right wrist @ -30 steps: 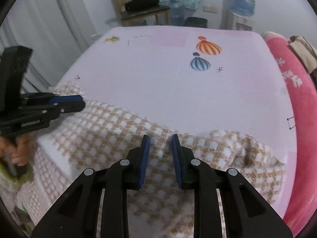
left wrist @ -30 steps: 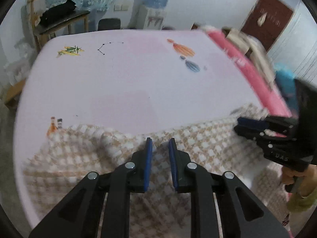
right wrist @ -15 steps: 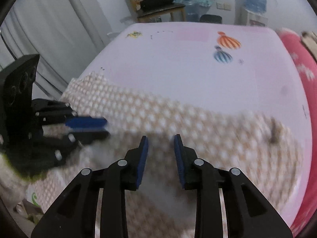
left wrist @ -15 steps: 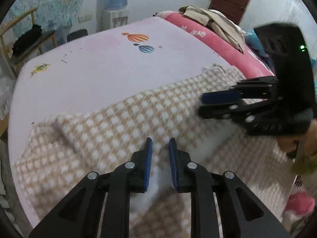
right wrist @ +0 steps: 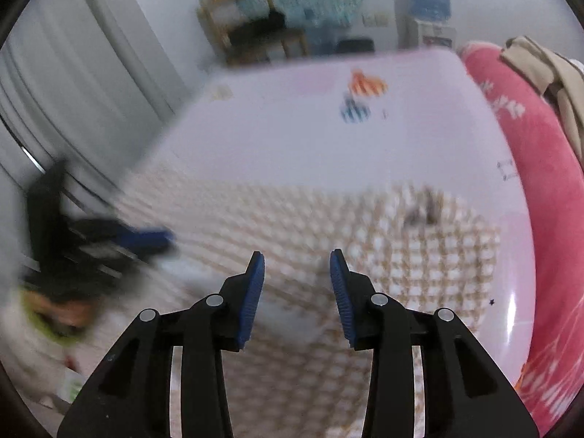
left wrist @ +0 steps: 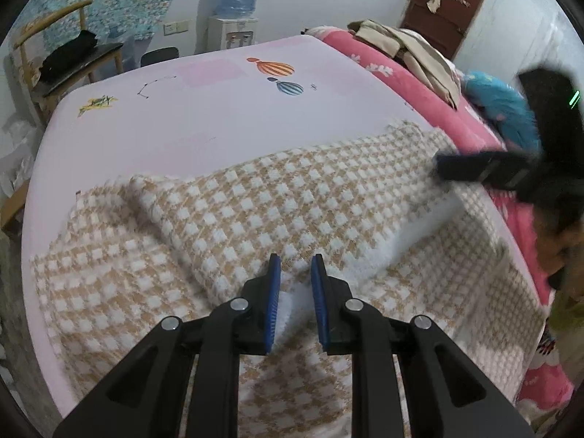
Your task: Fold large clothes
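Folding the checked beige-and-white garment [left wrist: 277, 215] across the bed [left wrist: 204, 116], I am laying one thick flap over the rest of the cloth, which is lying spread on the near half of the pink sheet and hanging off its near edge. My left tool [left wrist: 295, 292] is pinching a white fold of the fabric between narrowly parted pads, while my right tool [right wrist: 296, 284] is standing wide apart with nothing between its fingers, hovering over the blurred right part of the garment. To finish this fold well, I am thinking the left tool should set its edge down square with the layer beneath before letting go, and the right tool should press and smooth the bulging crease outward, keeping clear of the red blanket [left wrist: 412, 84] beside the cloth.
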{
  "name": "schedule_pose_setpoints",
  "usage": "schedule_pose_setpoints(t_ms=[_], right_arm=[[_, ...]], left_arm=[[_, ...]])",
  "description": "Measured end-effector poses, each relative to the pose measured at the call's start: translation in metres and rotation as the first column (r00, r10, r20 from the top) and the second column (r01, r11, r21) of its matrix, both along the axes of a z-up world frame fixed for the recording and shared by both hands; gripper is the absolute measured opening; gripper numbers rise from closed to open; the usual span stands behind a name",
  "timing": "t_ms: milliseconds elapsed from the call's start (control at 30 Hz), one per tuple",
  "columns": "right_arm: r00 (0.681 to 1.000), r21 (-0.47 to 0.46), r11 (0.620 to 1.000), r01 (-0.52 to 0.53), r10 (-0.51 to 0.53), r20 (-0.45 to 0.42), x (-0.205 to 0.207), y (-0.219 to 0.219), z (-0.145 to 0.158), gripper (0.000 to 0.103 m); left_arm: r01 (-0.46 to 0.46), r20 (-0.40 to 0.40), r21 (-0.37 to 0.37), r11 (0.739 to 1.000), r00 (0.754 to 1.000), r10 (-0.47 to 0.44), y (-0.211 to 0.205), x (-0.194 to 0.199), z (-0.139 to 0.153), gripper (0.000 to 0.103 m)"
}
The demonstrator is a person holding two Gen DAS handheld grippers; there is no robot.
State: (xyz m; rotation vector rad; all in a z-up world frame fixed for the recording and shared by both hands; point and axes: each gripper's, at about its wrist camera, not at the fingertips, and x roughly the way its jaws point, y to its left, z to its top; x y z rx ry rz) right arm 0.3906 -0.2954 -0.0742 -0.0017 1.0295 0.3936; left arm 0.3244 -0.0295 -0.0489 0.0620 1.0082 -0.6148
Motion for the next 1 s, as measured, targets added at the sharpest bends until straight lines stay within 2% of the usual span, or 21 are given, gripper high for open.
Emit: schedule_pose_setpoints(t_ms=[67,200,267,367,400,467,533,600,767,900,1000], right_arm=[[0.999,-0.037,0.999,0.004,-0.003,0.033,-0.004,0.005,-0.010,0.036],[0.998,-0.094,0.994,0.056,-0.052,0.044,-0.026,0.013,0.012,0.037],[0.995,-0.088,0.994,0.060,-0.053,0.080,-0.047,0.019,0.029,0.048],[0.989,-0.059,0.995,0.083,-0.075,0.127,-0.082,0.021,0.050,0.055],[0.987,-0.042,0.995,0.088,-0.082,0.136,-0.094,0.021,0.055,0.058],[0.985,-0.007,0.996,0.091,-0.089,0.151,-0.119,0.022,0.060,0.070],[0.983,0.010,0.996,0.092,-0.092,0.157,-0.139,0.022,0.061,0.075],[0.984,0.000,0.995,0.098,-0.097,0.148,-0.159,0.031,0.052,0.080],[0.989,-0.045,0.991,0.124,-0.120,0.081,-0.183,0.039,0.020,0.083],[0.986,-0.067,0.983,0.168,-0.167,0.029,-0.192,0.040,-0.003,0.084],[0.981,-0.118,0.974,0.192,-0.193,-0.001,-0.194,0.043,-0.021,0.088]], left_arm=[[-0.020,-0.017,-0.037,0.999,1.000,0.019,0.005,0.001,-0.001,0.017],[-0.062,-0.030,-0.051,0.997,0.998,0.060,0.012,-0.004,0.007,0.017],[-0.070,-0.006,-0.043,0.997,0.998,0.070,0.014,-0.015,0.017,0.019],[-0.077,0.023,-0.022,0.997,0.997,0.078,0.016,-0.038,0.029,0.021],[-0.082,0.026,-0.003,0.997,0.996,0.082,0.017,-0.048,0.032,0.021],[-0.088,0.024,0.013,0.996,0.996,0.087,0.020,-0.067,0.035,0.024],[-0.098,0.027,0.011,0.995,0.995,0.098,0.026,-0.087,0.038,0.030],[-0.119,0.028,0.007,0.993,0.993,0.118,0.034,-0.112,0.040,0.037],[-0.183,0.023,0.040,0.982,0.983,0.183,0.044,-0.152,0.030,0.056],[-0.222,0.010,0.088,0.971,0.975,0.222,0.043,-0.170,0.013,0.064],[-0.238,0.009,0.146,0.960,0.971,0.239,0.037,-0.174,-0.005,0.066]])
